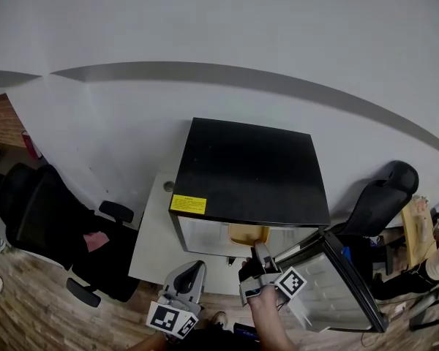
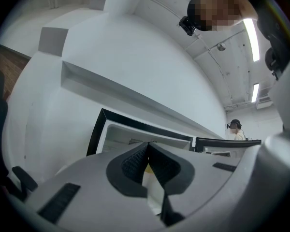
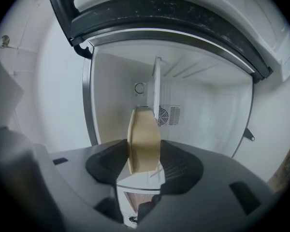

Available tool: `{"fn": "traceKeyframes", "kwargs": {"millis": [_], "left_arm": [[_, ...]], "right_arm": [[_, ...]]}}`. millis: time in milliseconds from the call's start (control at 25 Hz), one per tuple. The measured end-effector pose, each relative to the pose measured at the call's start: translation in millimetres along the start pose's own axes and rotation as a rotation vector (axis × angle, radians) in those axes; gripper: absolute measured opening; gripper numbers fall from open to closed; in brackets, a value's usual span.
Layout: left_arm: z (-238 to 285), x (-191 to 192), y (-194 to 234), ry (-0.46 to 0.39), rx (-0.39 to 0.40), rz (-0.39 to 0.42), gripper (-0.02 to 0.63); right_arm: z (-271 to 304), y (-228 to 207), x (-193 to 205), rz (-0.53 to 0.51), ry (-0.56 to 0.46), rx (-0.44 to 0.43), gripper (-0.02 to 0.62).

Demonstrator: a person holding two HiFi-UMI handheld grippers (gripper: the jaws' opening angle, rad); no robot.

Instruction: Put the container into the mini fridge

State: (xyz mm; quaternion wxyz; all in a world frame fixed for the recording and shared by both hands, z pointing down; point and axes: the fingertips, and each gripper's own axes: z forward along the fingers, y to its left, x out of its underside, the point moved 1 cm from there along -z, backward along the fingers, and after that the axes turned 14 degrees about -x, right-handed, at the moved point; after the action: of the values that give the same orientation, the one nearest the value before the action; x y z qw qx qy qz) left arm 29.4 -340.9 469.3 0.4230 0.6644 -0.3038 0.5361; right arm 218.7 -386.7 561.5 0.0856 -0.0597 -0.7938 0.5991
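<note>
Right gripper [image 1: 260, 253] is clamped on the flat tan plastic container [image 1: 249, 234], pads pressing both faces, container held on edge between them. In the right gripper view the container [image 3: 144, 129] sits dead centre, with the gripper [image 3: 144, 150] pointing level into the white cavity of the black-topped mini fridge [image 3: 203, 110]. Container is at the fridge mouth, in the grip, not resting on anything inside. Round fan vent [image 3: 166, 115] on the back wall, just past the container at 1 o'clock.

Left gripper [image 1: 196, 268] is closed with its tips touching and nothing between them. It sits low at 7 o'clock from the fridge [image 1: 249, 170], well clear of the container. In its own view the gripper [image 2: 147, 150] faces the open fridge front.

Fridge door [image 1: 329, 284] swung open at 4 o'clock. Black office chair [image 1: 44, 218] at 9 o'clock, second black chair [image 1: 384, 196] at 3 o'clock.
</note>
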Motion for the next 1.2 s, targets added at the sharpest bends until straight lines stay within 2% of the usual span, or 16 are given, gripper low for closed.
{"fn": "traceKeyframes", "kwargs": {"millis": [640, 880, 1120, 1200], "left_arm": [[-5.1, 1.5, 10.1, 0.014, -0.030, -0.002, 0.008], [-10.6, -2.5, 12.1, 0.005, -0.030, -0.001, 0.008], [-17.3, -4.1, 13.4, -0.001, -0.028, -0.001, 0.008], [-18.8, -5.1, 14.5, -0.002, -0.028, -0.003, 0.008]], "right_arm": [[37.0, -8.1, -20.7, -0.017, -0.032, 0.007, 0.216], [39.1, -5.5, -23.4, -0.009, -0.055, -0.029, 0.238], [32.3, -4.6, -24.9, -0.049, -0.058, -0.043, 0.259], [27.0, -1.1, -22.8, -0.097, -0.050, -0.041, 0.259]]}}
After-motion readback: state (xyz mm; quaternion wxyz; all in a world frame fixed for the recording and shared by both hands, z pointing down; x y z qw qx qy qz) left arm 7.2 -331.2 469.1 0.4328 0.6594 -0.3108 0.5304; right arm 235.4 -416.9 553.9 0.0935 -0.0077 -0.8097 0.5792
